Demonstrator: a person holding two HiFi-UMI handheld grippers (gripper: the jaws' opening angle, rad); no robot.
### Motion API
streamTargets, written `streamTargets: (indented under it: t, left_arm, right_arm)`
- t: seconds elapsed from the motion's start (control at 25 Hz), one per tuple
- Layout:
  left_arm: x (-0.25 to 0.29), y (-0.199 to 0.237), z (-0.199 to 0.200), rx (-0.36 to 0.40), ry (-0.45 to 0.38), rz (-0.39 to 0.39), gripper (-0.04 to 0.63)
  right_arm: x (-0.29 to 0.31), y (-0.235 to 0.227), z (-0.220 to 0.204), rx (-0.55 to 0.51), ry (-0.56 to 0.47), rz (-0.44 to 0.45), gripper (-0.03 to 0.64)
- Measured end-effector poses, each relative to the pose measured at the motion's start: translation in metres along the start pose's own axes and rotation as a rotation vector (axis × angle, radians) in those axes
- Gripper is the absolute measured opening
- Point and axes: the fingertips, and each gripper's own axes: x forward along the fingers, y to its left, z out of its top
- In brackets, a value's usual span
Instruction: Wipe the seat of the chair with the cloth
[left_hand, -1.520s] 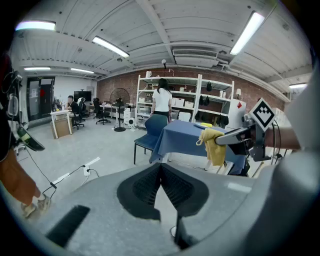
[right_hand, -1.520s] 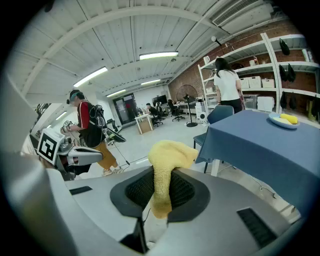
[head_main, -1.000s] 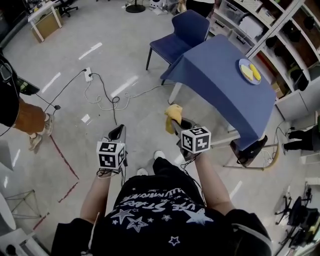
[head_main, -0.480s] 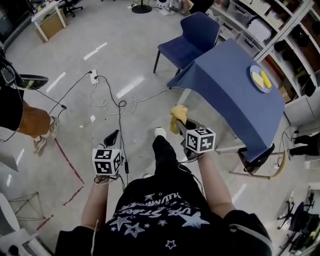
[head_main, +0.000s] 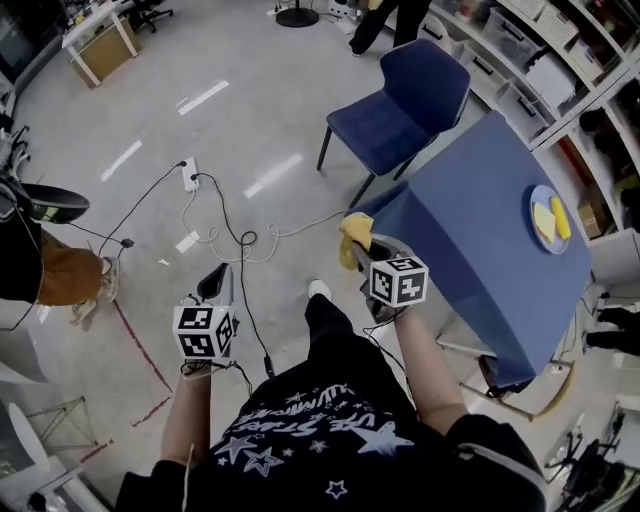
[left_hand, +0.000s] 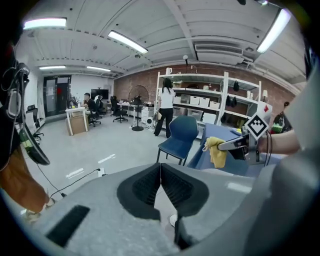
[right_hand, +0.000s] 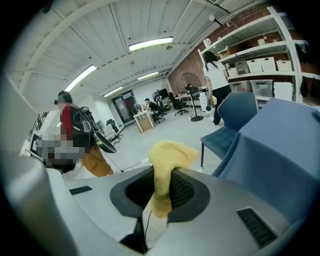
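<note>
Left gripper (head_main: 214, 284): fingers pressed together, nothing between them. It is held low, well short of the chair (head_main: 400, 105).

Right gripper (head_main: 366, 252): fingers pinch the yellow cloth (head_main: 351, 231), which stands up out of them on the side toward the chair.

The blue-covered worktop (head_main: 480, 230) lies just beside the cloth, with its far corner near the chair.

Compared with a second ago, the chair sits closer and more central in the head view, so the person has advanced toward it. The cloth remains well apart from the seat (head_main: 380, 125). The approach is under way and wiping has not begun.
</note>
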Motion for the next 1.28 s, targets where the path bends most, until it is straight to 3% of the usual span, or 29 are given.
streamTargets:
  t: [0.32, 0.56, 0.84, 1.04, 1.28]
  left_arm:
    - [0.134, 0.015, 0.1, -0.004, 0.004, 0.017, 0.02]
    - [0.193, 0.022, 0.153, 0.016, -0.022, 0.007, 0.02]
    - [0.215, 0.039, 0.196, 0.029, -0.076, 0.034, 0.02]
    - [0.241, 0.06, 0.204, 0.041, -0.066, 0.032, 0.02]
    - [0.313, 0.058, 0.226, 0.061, -0.037, -0.056, 0.02]
  right_arm:
    - [0.09, -0.074, 0.1, -0.023, 0.051, 0.068, 0.063]
    - [0.119, -0.101, 0.148, -0.032, 0.035, 0.084, 0.063]
    - [0.132, -0.121, 0.168, -0.031, 0.04, 0.073, 0.063]
    - [0.153, -0.135, 0.187, 0.002, 0.004, 0.044, 0.063]
    - [0.177, -0.169, 0.212, 0.035, -0.012, -0.011, 0.063]
